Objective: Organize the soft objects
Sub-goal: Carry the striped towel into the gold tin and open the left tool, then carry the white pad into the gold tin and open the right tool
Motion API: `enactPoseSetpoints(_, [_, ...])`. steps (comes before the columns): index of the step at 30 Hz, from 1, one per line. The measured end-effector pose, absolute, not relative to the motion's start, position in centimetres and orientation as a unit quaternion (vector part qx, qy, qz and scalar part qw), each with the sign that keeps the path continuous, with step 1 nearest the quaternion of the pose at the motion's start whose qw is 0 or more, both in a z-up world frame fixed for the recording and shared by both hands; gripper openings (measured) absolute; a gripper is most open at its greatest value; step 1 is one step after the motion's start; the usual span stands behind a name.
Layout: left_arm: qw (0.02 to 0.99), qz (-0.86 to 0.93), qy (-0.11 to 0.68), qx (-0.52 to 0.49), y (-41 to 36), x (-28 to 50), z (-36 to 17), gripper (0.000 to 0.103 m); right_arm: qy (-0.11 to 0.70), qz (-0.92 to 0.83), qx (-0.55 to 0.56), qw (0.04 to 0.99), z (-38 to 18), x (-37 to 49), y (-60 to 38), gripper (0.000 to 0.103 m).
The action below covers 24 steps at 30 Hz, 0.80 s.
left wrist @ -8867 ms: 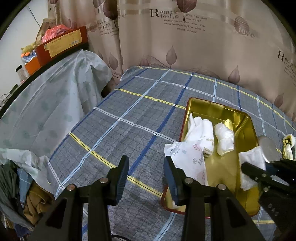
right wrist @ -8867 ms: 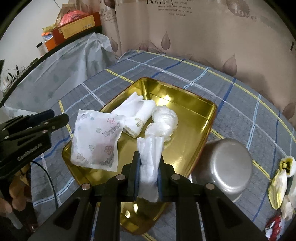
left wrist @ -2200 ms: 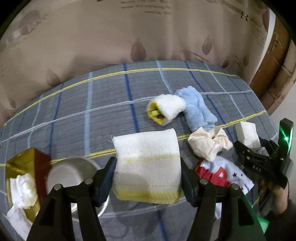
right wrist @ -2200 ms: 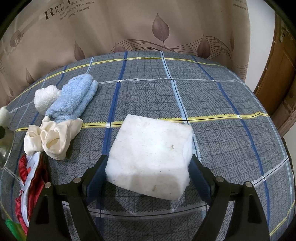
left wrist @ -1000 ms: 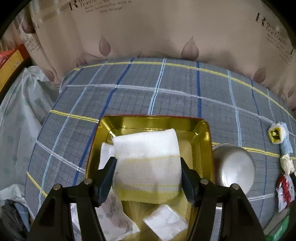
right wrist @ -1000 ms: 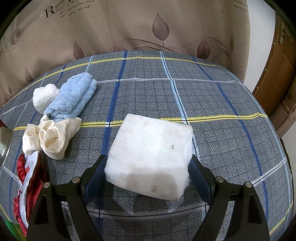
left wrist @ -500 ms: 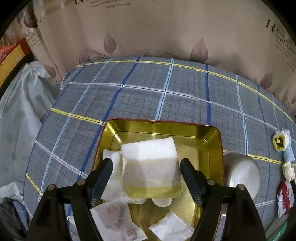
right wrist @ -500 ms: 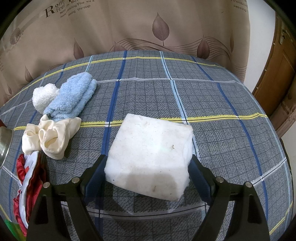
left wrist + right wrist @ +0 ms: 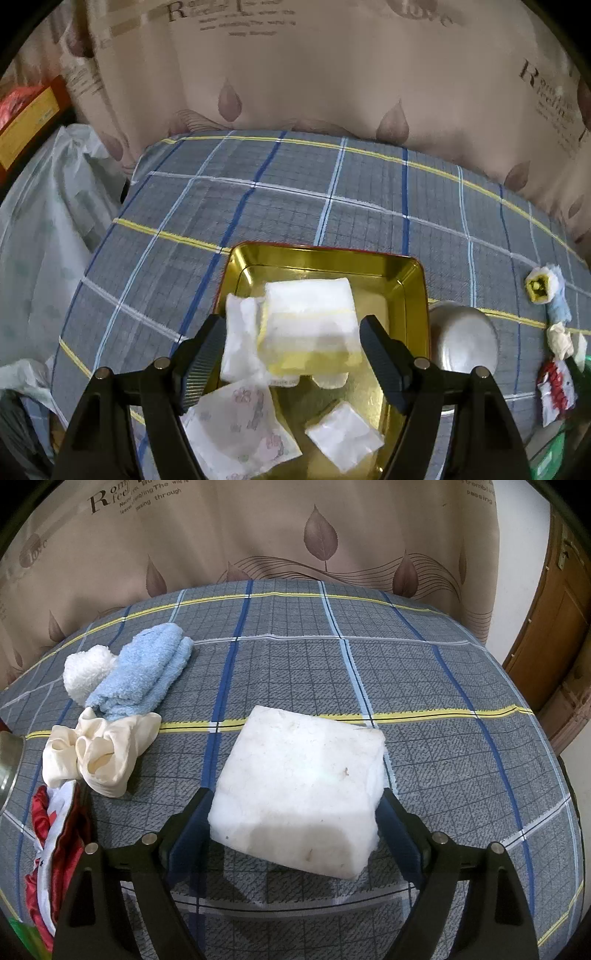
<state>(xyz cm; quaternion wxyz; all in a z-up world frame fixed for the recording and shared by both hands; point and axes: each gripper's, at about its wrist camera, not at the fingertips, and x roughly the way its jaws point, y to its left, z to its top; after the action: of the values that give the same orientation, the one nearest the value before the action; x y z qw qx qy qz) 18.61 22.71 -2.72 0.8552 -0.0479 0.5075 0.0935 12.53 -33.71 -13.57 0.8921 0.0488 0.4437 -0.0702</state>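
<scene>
My left gripper (image 9: 293,360) stands open above the gold tray (image 9: 413,288). A folded white towel with yellow stripes (image 9: 310,321) lies in the tray below the fingers, free of both pads. Beside it in the tray lie a white cloth (image 9: 240,339), a floral tissue packet (image 9: 236,424) and a small white packet (image 9: 343,439). My right gripper (image 9: 295,832) is shut on a white foam block (image 9: 299,786), held just above the checked tablecloth.
A blue towel (image 9: 144,675), a white fluffy ball (image 9: 85,672), a cream scrunchie (image 9: 96,753) and a red and white cloth (image 9: 55,849) lie left of the block. A metal bowl (image 9: 461,339) stands right of the tray. A curtain hangs behind the table.
My left gripper opened and let go of the striped towel, which now lies in the tray; the gripper drew up and back a little. The right gripper and block kept still.
</scene>
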Motion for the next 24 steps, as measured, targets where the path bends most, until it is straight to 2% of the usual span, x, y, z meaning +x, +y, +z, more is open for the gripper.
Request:
enactPoseSetpoints(7, [0.855,0.101,0.506,-0.048,23.7,16.2,-2.5,0.077,0.444,-0.071,0.048,0.892,-13.6,12.5,-33.9,0.085])
enactPoseSetpoints(14, [0.88,0.095,0.465,-0.038,23.7,12.4,-1.8,0.077,0.444,-0.071,0.048,0.892,-13.6,12.5,-33.8,0.084])
enactPoseSetpoints(16, [0.88,0.09,0.466,-0.028,23.6,11.8,-2.0,0.077,0.443,-0.072,0.049,0.892,-13.6,12.5,-33.7,0.075])
enactPoseSetpoints(24, [0.879,0.052,0.472,-0.048,23.7,10.0,-3.2,0.077,0.444,-0.087,0.058,0.89,-13.2,12.1,-34.0,0.071])
